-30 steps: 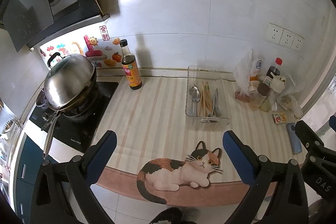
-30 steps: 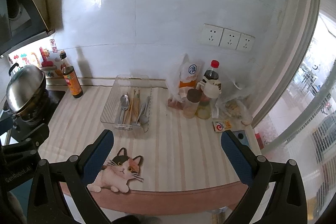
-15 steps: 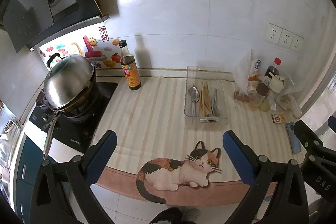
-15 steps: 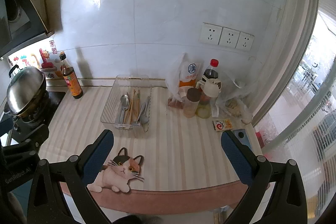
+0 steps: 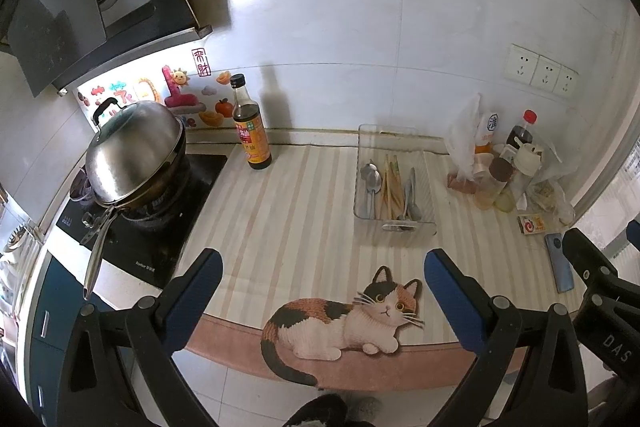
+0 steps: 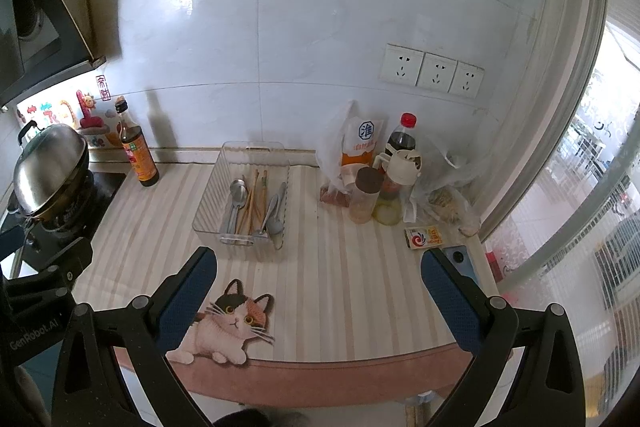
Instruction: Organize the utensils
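A clear plastic tray [image 5: 427,183] stands on the striped counter mat near the back wall and holds metal spoons [image 5: 372,183], wooden chopsticks [image 5: 391,187] and grey spoons [image 5: 412,195]. The tray also shows in the right wrist view [image 6: 216,203], with the spoons [image 6: 237,199] and chopsticks [image 6: 256,199] lying lengthwise. My left gripper [image 5: 320,291] is open and empty, held back over the counter's front edge. My right gripper [image 6: 318,291] is open and empty, also held back from the tray.
A soy sauce bottle [image 5: 250,131] stands left of the tray. A lidded wok [image 5: 132,155] sits on the stove at far left. Bottles, jars and plastic bags [image 6: 384,171] crowd the right. A phone [image 5: 560,259] and small box [image 6: 424,237] lie near the right edge.
Both grippers have drawn back and up a little, so the counter looks slightly farther away. Nothing on the counter has moved.
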`<state>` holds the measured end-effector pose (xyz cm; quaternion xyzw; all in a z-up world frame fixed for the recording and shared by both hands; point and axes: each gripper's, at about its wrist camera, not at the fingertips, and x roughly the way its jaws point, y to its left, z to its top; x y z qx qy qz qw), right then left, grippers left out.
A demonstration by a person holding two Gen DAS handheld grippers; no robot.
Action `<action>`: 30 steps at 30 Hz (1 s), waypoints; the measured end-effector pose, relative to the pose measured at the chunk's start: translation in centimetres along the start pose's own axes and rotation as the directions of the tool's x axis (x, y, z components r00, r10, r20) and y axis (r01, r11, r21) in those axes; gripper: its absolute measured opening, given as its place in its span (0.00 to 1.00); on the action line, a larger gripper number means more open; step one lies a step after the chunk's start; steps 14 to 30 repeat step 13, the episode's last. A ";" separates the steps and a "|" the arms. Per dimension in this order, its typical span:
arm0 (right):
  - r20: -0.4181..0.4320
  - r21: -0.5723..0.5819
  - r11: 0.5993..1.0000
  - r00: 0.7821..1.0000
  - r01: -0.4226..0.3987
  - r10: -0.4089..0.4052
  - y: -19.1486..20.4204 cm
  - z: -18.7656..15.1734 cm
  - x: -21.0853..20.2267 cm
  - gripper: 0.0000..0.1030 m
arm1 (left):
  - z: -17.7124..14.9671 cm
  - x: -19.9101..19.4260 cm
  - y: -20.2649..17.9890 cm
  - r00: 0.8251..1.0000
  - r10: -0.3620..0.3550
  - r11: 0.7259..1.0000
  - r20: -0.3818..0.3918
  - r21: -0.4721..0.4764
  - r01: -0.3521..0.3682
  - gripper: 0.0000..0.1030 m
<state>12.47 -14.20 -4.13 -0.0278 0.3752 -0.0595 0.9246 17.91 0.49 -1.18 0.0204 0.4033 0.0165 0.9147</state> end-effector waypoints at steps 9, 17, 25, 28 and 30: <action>0.003 -0.001 1.000 1.000 0.001 -0.001 -0.2 -0.1 -0.1 1.00 | 0.0 0.0 0.1 1.000 -0.005 1.000 0.001 0.004 0.005 1.00; 0.006 -0.002 1.000 1.000 0.001 -0.001 -0.4 -0.2 -0.2 1.00 | 0.0 0.0 0.1 1.000 -0.005 1.000 0.000 0.006 0.005 1.00; 0.006 -0.002 1.000 1.000 0.001 -0.001 -0.4 -0.2 -0.2 1.00 | 0.0 0.0 0.1 1.000 -0.005 1.000 0.000 0.006 0.005 1.00; 0.006 -0.002 1.000 1.000 0.001 -0.001 -0.4 -0.2 -0.2 1.00 | 0.0 0.0 0.1 1.000 -0.005 1.000 0.000 0.006 0.005 1.00; 0.006 -0.002 1.000 1.000 0.001 -0.001 -0.4 -0.2 -0.2 1.00 | 0.0 0.0 0.1 1.000 -0.005 1.000 0.000 0.006 0.005 1.00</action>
